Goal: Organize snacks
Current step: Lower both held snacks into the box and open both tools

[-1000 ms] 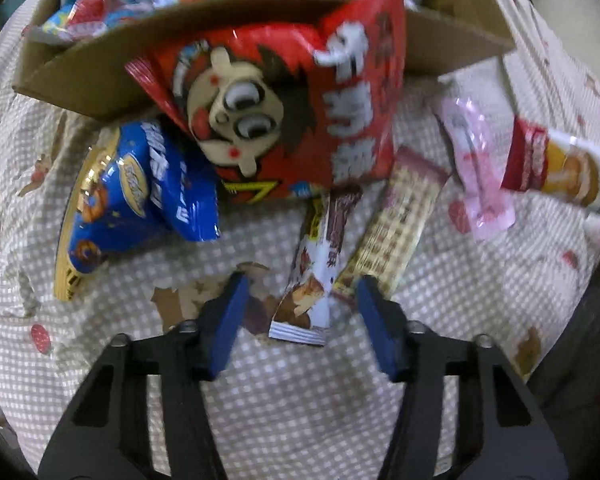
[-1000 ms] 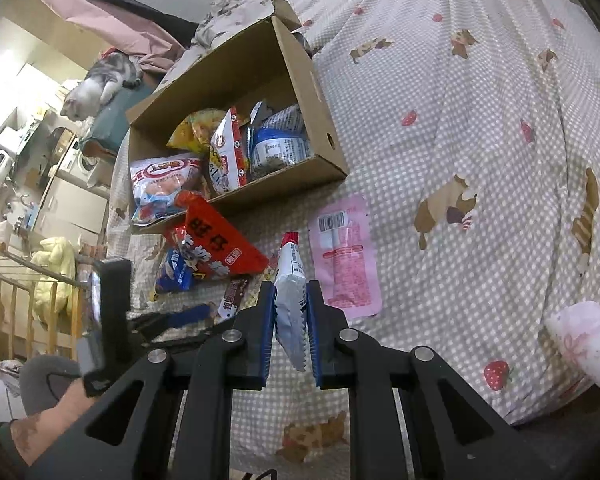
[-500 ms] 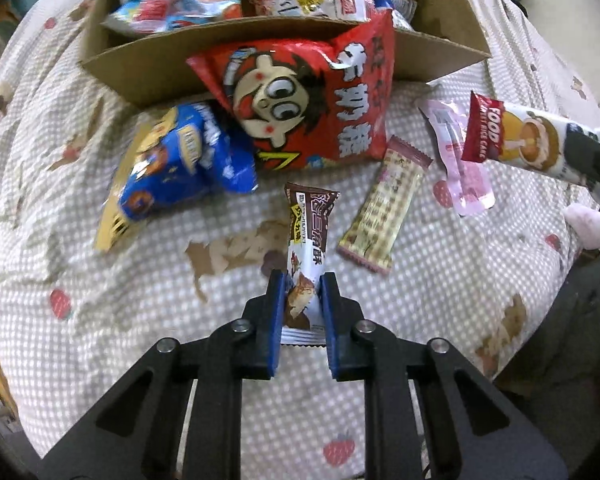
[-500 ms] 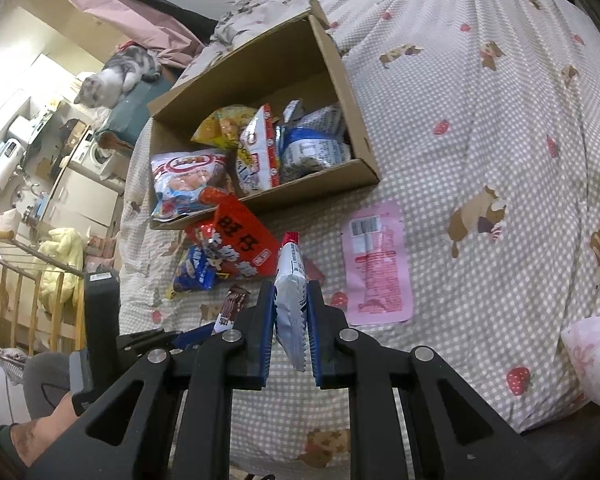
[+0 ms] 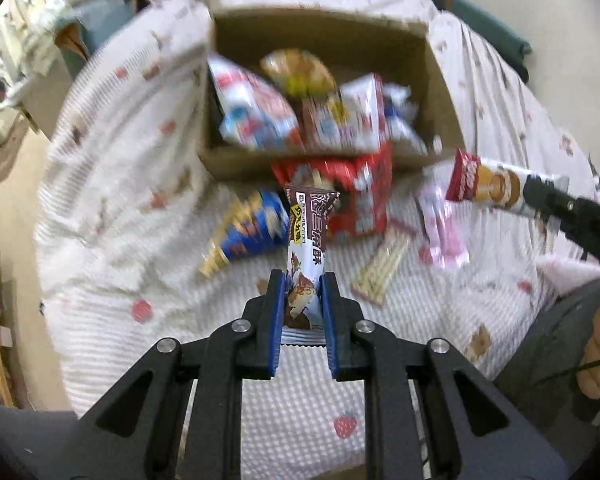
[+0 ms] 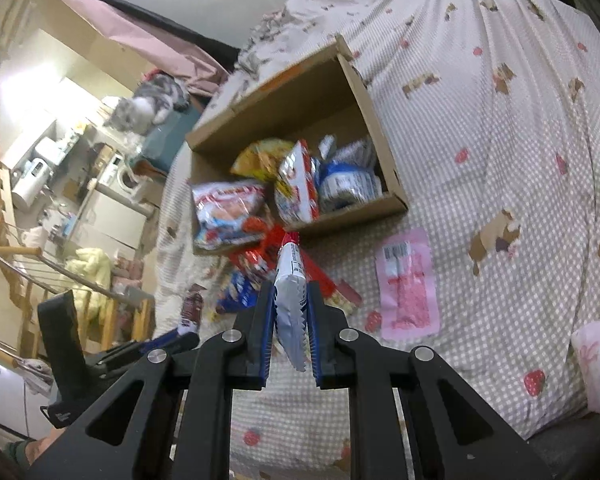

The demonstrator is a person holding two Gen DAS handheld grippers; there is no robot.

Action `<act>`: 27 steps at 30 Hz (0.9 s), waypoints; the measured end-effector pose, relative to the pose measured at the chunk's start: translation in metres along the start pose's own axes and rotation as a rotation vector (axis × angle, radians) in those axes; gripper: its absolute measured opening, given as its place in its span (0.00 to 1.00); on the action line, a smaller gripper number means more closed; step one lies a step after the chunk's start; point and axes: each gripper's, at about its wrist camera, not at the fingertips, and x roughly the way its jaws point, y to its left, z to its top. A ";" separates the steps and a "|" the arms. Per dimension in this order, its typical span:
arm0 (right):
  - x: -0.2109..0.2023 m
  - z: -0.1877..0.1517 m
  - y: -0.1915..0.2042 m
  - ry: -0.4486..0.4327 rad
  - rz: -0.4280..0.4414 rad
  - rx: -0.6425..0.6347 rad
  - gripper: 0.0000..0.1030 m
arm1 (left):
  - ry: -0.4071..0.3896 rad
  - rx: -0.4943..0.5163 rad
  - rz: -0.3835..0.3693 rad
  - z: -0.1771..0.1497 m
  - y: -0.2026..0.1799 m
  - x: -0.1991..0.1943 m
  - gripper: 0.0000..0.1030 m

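Above the bedspread (image 5: 160, 208) | my left gripper (image 5: 302, 292), clamped on chocolate bar (image 5: 306, 236), has lifted it | right gripper (image 6: 290, 304) pinches white packet (image 6: 290, 292) | box (image 5: 440, 92) next.

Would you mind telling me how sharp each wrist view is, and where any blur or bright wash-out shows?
Left wrist view: the cardboard box and loose snacks are smeared by motion, while the left gripper and its brown snack bar stay crisp. Right wrist view: mostly sharp, slight softness, room at far left washed out.

Brown-and-white snack bar (image 5: 306, 240), red bag (image 5: 360, 196), pink packet (image 6: 408, 280), checked strawberry-print bedspread (image 6: 500, 160).
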 end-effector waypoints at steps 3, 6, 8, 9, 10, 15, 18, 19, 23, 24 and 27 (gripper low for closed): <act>-0.004 0.010 0.002 -0.035 0.028 -0.001 0.16 | -0.037 -0.013 0.013 0.017 0.006 -0.007 0.14; -0.007 0.020 0.003 -0.074 0.046 0.002 0.16 | -0.062 -0.032 0.024 0.033 0.011 -0.009 0.14; -0.008 0.026 0.002 -0.091 0.055 0.010 0.16 | -0.076 -0.040 0.032 0.046 0.012 -0.009 0.14; -0.007 0.029 0.002 -0.098 0.059 0.013 0.16 | -0.083 -0.041 0.036 0.049 0.011 -0.010 0.14; -0.007 0.031 0.002 -0.101 0.059 0.013 0.16 | -0.092 -0.040 0.042 0.055 0.010 -0.009 0.14; 0.002 0.052 0.005 -0.123 0.044 -0.012 0.16 | -0.104 -0.045 0.050 0.077 0.006 -0.006 0.14; 0.011 0.066 0.004 -0.130 0.035 -0.017 0.16 | -0.111 -0.041 0.057 0.090 0.003 -0.003 0.14; 0.015 0.072 0.004 -0.131 0.032 -0.019 0.16 | -0.113 -0.040 0.060 0.093 0.002 -0.003 0.14; 0.028 0.087 0.005 -0.134 0.015 -0.045 0.16 | -0.122 -0.028 0.077 0.109 -0.003 0.004 0.14; 0.032 0.091 0.006 -0.135 0.008 -0.054 0.16 | -0.123 -0.028 0.081 0.112 -0.004 0.006 0.14; 0.045 0.103 0.006 -0.130 -0.005 -0.063 0.16 | -0.123 -0.025 0.096 0.122 -0.006 0.016 0.14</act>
